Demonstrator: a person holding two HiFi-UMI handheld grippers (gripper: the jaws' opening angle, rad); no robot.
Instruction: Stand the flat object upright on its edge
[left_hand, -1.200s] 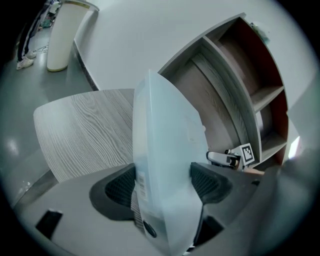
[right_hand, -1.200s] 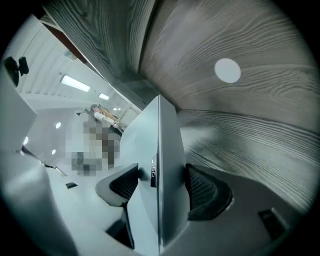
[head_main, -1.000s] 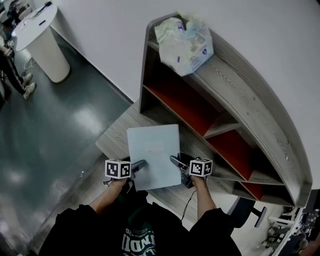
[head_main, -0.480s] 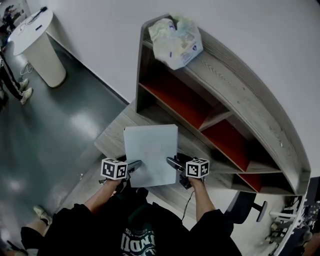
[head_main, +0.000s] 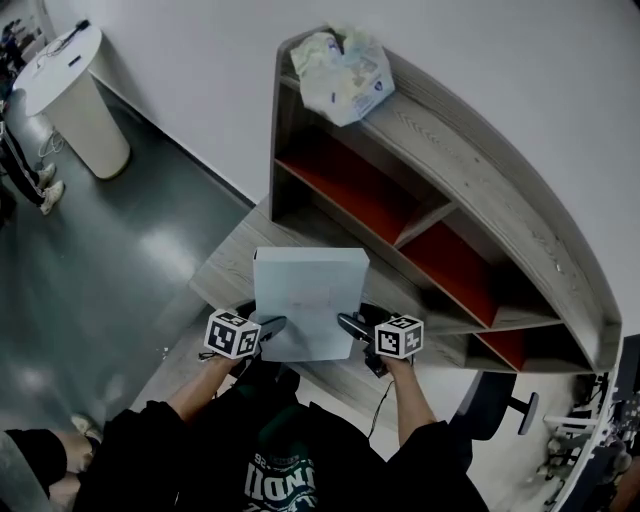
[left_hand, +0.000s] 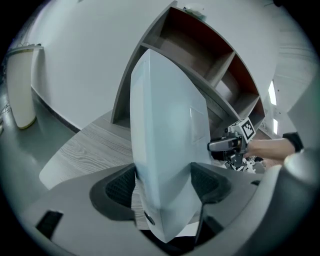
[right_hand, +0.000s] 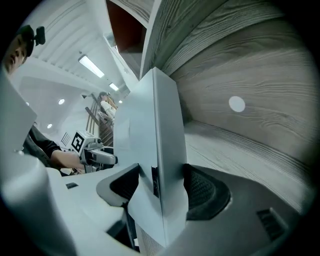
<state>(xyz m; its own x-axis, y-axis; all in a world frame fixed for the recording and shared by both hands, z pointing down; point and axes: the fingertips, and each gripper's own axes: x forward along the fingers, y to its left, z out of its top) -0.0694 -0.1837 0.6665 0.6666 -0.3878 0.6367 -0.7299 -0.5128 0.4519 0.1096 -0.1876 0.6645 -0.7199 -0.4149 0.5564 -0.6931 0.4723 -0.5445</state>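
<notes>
Flat object (head_main: 308, 300): pale blue-grey, plain. Counter (head_main: 222, 268): grey woodgrain. Shelf unit (head_main: 470, 170): same grey woodgrain outside, red inside compartments. Left gripper (head_main: 272, 326), right gripper (head_main: 350, 322): dark grey fingers (left_hand: 119, 186), cubes with black-and-white square markers. Floor (head_main: 120, 270): dark green, glossy. Bag (head_main: 345, 62) at shelf unit's top: white, faint print.

Flat box (head_main: 305, 300) between left tool (head_main: 272, 325), right tool (head_main: 348, 322), over desk (head_main: 225, 268); shelf (head_main: 470, 150) behind; bag (head_main: 345, 62) atop.

Box (head_main: 306, 292) is seen as smooth, matt card; shelf (head_main: 470, 150) as grained wood w/ red insides; floor (head_main: 100, 260) as glossy; bag (head_main: 345, 65) as crinkled plastic.
</notes>
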